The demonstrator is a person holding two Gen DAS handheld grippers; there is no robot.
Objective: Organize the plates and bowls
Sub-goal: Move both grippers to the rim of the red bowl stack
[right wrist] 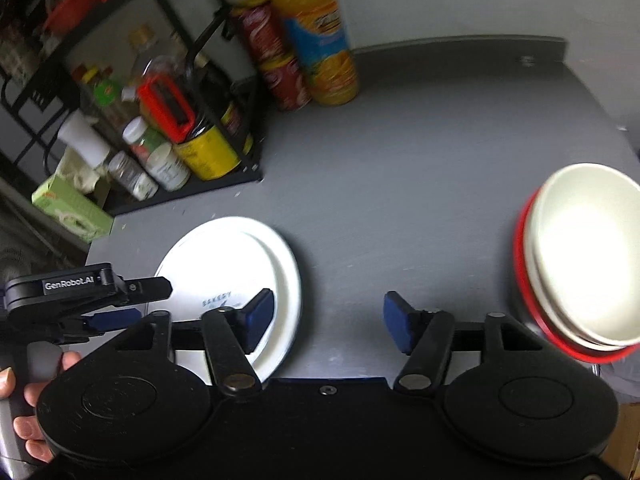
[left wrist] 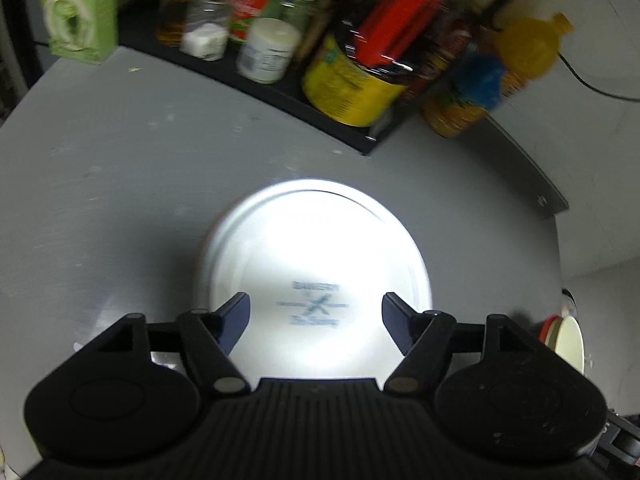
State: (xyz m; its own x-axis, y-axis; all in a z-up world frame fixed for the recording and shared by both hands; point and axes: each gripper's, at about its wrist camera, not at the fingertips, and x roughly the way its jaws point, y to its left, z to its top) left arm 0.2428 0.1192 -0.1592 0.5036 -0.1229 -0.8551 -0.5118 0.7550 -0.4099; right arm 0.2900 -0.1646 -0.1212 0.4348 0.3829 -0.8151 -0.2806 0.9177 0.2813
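A white plate (left wrist: 316,268) with a blue printed logo lies flat on the grey table; it also shows in the right wrist view (right wrist: 228,264). My left gripper (left wrist: 316,312) is open just above the plate's near edge, holding nothing; it shows from the side in the right wrist view (right wrist: 132,300). My right gripper (right wrist: 328,320) is open and empty over bare table, right of the plate. A stack of cream bowls (right wrist: 584,252) sits in a red bowl (right wrist: 528,304) at the right; its edge shows in the left wrist view (left wrist: 568,340).
A black rack (right wrist: 224,178) with jars, bottles and a yellow tin (left wrist: 352,88) stands at the back left. A green tissue box (left wrist: 80,8), an orange juice bottle (right wrist: 320,36) and a red can (right wrist: 276,60) stand nearby. The table's raised back edge (right wrist: 460,42) runs behind.
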